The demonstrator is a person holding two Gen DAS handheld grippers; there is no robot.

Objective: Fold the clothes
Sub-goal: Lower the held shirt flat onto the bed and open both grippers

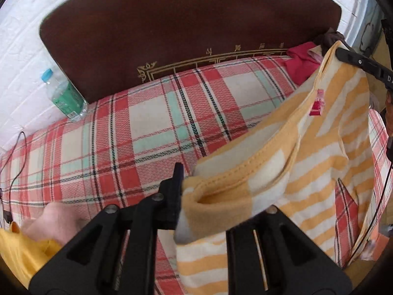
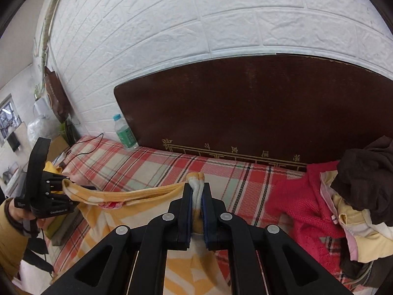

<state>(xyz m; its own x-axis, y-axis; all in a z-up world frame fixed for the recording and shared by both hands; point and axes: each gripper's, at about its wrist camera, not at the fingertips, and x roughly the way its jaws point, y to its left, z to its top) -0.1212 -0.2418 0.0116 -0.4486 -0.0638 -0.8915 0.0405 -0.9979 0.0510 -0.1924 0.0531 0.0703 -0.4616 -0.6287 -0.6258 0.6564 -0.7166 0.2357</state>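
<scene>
Yellow-and-white striped shirt [image 2: 127,211], knit, yellow ribbed neckband, small pink-red tag just under the collar. Held up by both shoulders, collar edge stretched taut between the two grip points, body hanging down onto the plaid bed. In the right wrist view it spans from 9 o'clock to centre; one shoulder bunched at centre. In the left wrist view the shirt [image 1: 307,162] fills 3 to 6 o'clock, neck opening gaping, fabric creased, hem out of frame.
</scene>
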